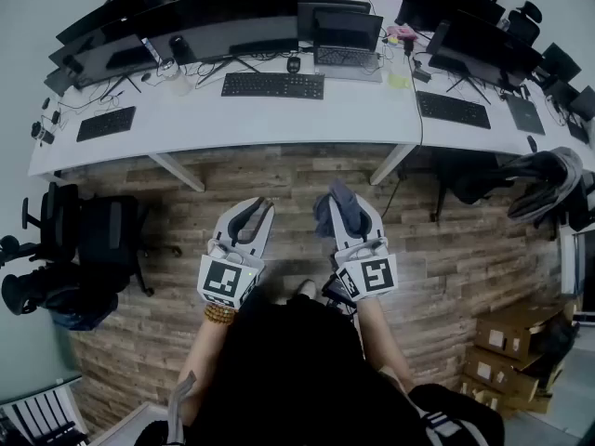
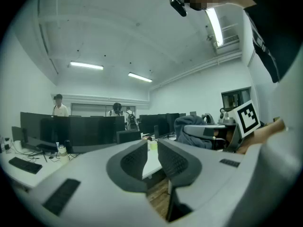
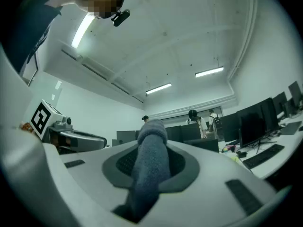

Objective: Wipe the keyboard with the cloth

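Seen from above, a person stands on a wood-plank floor (image 1: 279, 170) facing a long white desk (image 1: 279, 119), with a two-jaw gripper in each hand, both held out level at about waist height and side by side

The left gripper (image 1: 257, 205) has its jaws drawn almost together, only a thin slit between the dark ribbed pads, and nothing is caught in them. The right gripper (image 1: 348, 203) is pinching a grey-blue cloth (image 1: 332, 214): its own view shows the cloth as a thick roll squeezed between the pads, rising past the jaw tips and trailing down towards the camera. From above, the cloth bunches out on the left side of those jaws, towards the other gripper

A black keyboard (image 1: 272, 85) lies flat on the desk straight ahead of the grippers and well apart from them, with bare floor in between. Just to its right sits an open laptop (image 1: 346, 40), and a row of dark monitors (image 1: 214, 21) stands behind. More keyboards lie further along the desk on both sides

A black chair (image 1: 88, 240) stands on the floor to the left, and cardboard boxes (image 1: 507, 351) are stacked at the lower right. In the left gripper view, people (image 2: 60, 109) stand in the distance behind the monitors, under strip lights (image 2: 86, 65) on a white ceiling
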Demonstrator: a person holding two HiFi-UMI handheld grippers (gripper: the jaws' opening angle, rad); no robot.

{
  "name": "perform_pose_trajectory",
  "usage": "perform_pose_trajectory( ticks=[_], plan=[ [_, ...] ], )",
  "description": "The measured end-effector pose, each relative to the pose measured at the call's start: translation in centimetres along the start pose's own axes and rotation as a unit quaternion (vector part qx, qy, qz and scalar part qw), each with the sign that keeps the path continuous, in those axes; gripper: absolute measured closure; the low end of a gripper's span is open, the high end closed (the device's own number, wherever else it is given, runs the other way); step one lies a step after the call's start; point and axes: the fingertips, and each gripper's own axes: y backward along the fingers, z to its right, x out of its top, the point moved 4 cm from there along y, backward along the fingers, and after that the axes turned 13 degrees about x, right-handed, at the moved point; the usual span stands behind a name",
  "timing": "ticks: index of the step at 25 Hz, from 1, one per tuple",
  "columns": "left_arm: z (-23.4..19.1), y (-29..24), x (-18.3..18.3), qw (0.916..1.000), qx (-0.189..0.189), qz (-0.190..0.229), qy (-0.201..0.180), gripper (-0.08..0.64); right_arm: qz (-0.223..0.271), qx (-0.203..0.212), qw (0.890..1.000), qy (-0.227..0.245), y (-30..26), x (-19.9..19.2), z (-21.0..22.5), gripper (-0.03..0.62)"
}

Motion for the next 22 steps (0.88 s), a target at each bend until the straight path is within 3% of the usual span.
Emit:
perform_pose_trajectory(
  ticks=[9, 22],
  plan=[
    [-1.5, -2.2, -2.3, 0.9994, 0.014, -0.029, 0.016, 0.491, 0.009, 0.028, 0.999, -0.032, -2.2, -0.7, 2.6, 0.518],
    [-12.0, -14.0, -4.1, 0.9993, -0.022, -0.001, 0.029, 0.494, -0.042, -0.027, 0.998, -0.032, -14.5, -1.0, 9.8, 0.515]
  ],
)
